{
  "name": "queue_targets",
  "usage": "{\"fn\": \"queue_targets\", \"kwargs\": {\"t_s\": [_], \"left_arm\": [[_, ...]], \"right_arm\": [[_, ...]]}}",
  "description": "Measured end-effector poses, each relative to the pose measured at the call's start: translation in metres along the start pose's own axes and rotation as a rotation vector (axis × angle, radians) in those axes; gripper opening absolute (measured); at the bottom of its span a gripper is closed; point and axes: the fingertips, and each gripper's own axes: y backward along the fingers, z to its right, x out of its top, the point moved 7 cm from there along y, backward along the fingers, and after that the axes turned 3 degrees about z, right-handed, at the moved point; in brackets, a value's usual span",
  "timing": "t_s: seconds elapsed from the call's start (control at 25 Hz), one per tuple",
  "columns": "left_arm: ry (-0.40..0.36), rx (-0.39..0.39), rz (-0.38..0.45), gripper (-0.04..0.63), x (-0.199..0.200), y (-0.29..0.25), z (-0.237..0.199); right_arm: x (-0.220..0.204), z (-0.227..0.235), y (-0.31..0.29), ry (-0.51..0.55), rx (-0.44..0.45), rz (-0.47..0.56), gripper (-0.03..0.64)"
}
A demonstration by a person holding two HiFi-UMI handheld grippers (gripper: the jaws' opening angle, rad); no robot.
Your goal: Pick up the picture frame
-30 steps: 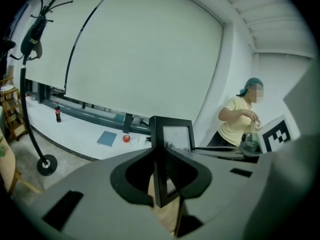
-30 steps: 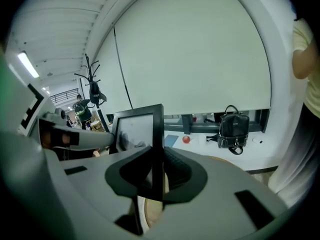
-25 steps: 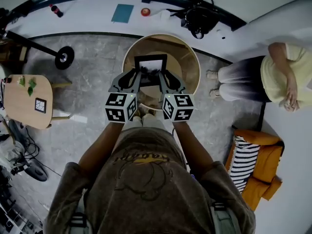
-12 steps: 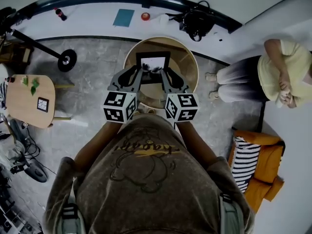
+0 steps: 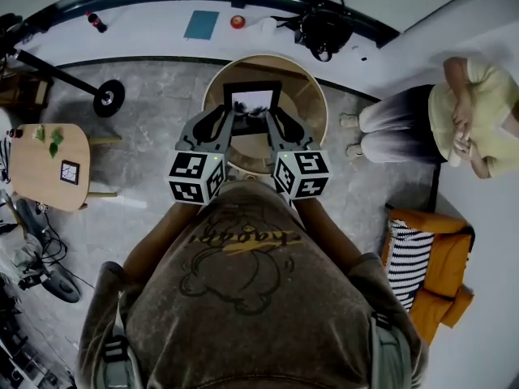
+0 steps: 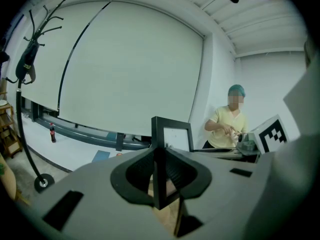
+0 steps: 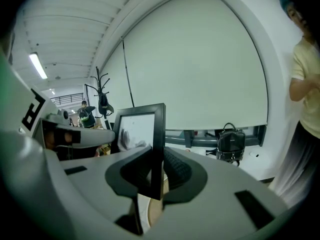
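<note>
The black picture frame (image 5: 251,97) with a white picture hangs above the round wooden table (image 5: 312,104), held upright between both grippers. My left gripper (image 5: 230,120) is shut on the frame's left edge; in the left gripper view the frame's (image 6: 170,134) thin black side sits clamped between the dark pads (image 6: 137,176). My right gripper (image 5: 271,118) is shut on the right edge, and the right gripper view shows that side of the frame (image 7: 158,134) pinched between its pads (image 7: 180,171). The frame's bottom is hidden behind the jaws.
A seated person in a yellow top (image 5: 470,112) is to the right. An orange chair with a striped cushion (image 5: 426,274) stands lower right. A small wooden side table (image 5: 40,168) is at left, a black bag (image 5: 324,31) by the far wall, and a wheeled stand (image 5: 105,97) at upper left.
Both grippers have risen together with the frame clamped between them, lifting it off the round table. The seated person has shifted their hands a little.
</note>
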Motion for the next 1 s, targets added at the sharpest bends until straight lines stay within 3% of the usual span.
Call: {"fn": "queue_targets", "kwargs": {"t_s": [1.0], "left_arm": [[0.021,-0.011,-0.027,0.080,-0.014,0.004,0.002]], "right_arm": [[-0.012,-0.004,0.008,0.017,-0.023,-0.023,0.084]]}}
